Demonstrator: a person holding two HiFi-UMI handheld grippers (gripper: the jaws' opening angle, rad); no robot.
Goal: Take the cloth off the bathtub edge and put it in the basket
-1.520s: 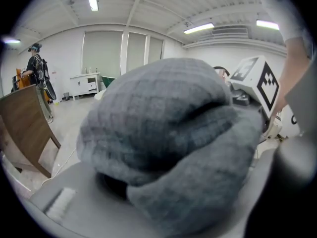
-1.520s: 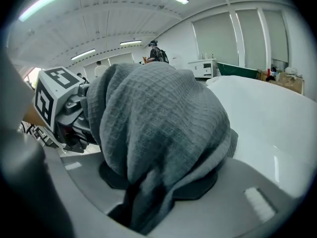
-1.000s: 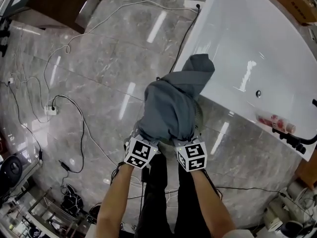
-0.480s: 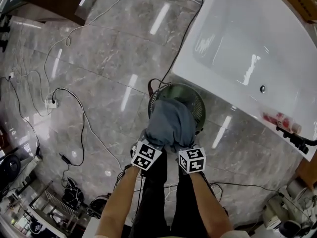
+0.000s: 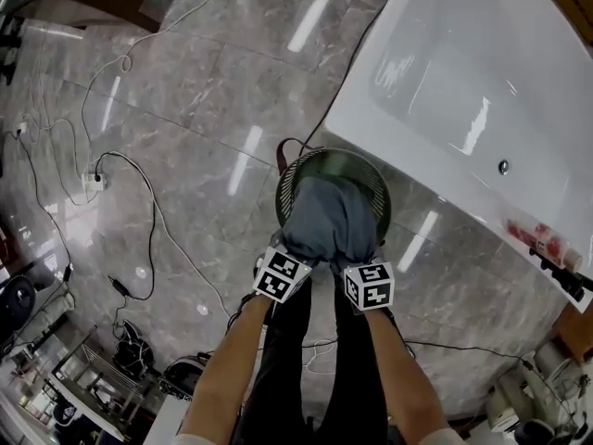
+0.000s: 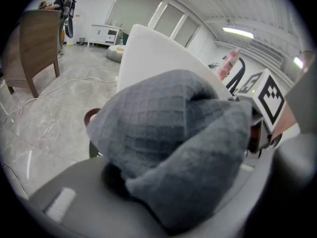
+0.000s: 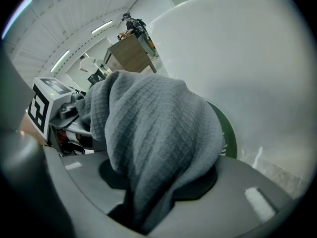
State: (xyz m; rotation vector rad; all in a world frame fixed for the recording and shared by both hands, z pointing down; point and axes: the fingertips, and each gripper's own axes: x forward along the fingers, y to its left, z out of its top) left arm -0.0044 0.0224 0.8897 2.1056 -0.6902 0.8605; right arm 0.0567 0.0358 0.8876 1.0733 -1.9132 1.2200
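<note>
A grey waffle-weave cloth (image 5: 329, 221) hangs bunched over the round dark green basket (image 5: 366, 176) that stands on the floor beside the white bathtub (image 5: 463, 91). My left gripper (image 5: 295, 253) and right gripper (image 5: 357, 260) are side by side at the cloth's near edge, each shut on a fold of it. In the left gripper view the cloth (image 6: 173, 143) fills the space between the jaws. The right gripper view shows the cloth (image 7: 158, 143) pinched low between the jaws, with the basket rim (image 7: 229, 133) behind it.
Grey marble floor with cables (image 5: 157, 239) and a power strip (image 5: 91, 182) at the left. Pink bottles (image 5: 547, 244) lie in the tub's near end by a black tap (image 5: 565, 276). A wooden cabinet (image 6: 34, 43) stands farther left.
The cloth came off the bathtub edge and moved toward me and down. It now hangs over the basket, gathered smaller, with both grippers still closed on it.
</note>
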